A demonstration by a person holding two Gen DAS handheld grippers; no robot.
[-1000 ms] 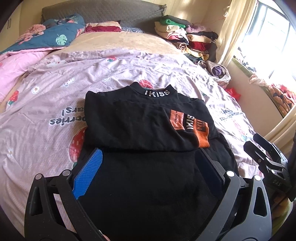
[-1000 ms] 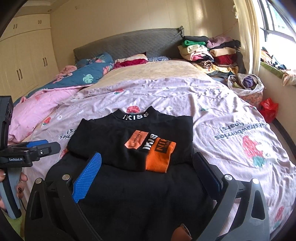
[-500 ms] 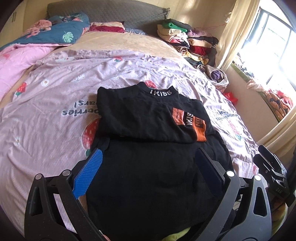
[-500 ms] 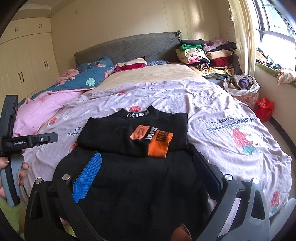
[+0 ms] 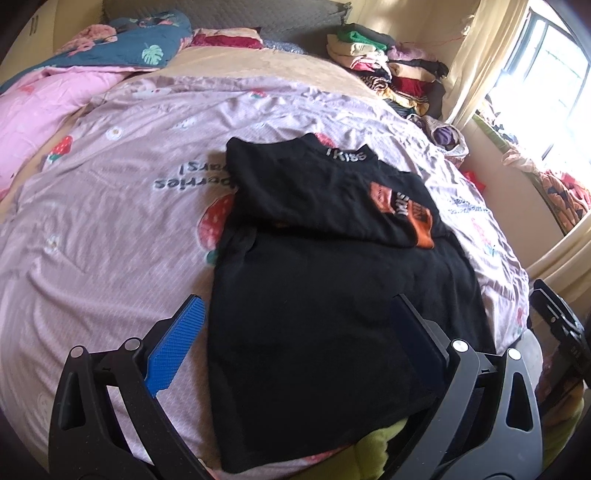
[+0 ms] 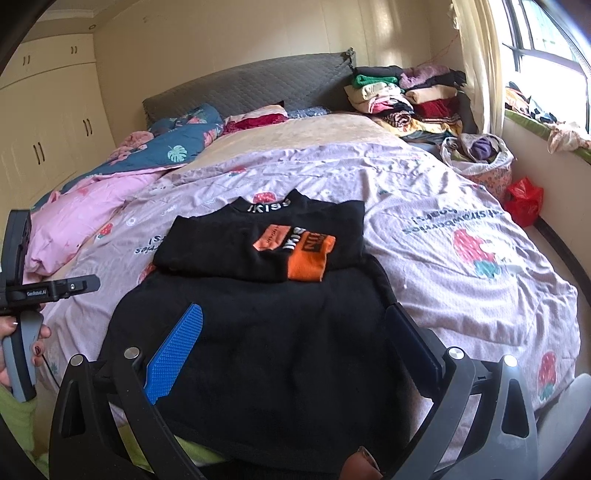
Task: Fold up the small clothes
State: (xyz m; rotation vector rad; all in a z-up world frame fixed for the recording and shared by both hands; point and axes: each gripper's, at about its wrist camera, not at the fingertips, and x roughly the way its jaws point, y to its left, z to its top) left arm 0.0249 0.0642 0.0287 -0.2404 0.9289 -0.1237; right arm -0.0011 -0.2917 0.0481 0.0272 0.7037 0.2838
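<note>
— What is hidden or cut off here?

— The near hem of the black top [image 5: 332,325] is lost behind the left gripper [image 5: 295,321] and, in the other view, behind the right gripper [image 6: 295,325]. Only a strip of the right gripper's body is caught at the right edge of the left wrist view. A hand [image 6: 18,343] wrapped around the left gripper's handle is seen at the left edge, partly cropped. The window [image 6: 546,26] is washed out by glare.

— And the tongs?

— Both pairs are seen spread wide and released above the garment's near part; nothing is gripped.

— Where is the garment laid?

— It is spread flat on a lilac strawberry-print quilt [image 6: 461,229] at the near end of a bed, its sleeves folded in across the chest. A grey quilted headboard [image 6: 251,85] is seen at the far end, a pile of folded clothes [image 6: 406,96] at far right, cream wardrobes [image 6: 48,122] at left.

— Any writing?

— "IKISS" is read on the collar [image 6: 269,207]. The lettering on the orange patch [image 6: 306,251] is too folded to be made out. "GenRobot.AI" is printed on the left gripper's body. The quilt's text appears upside down; only "berries" is legible.
</note>
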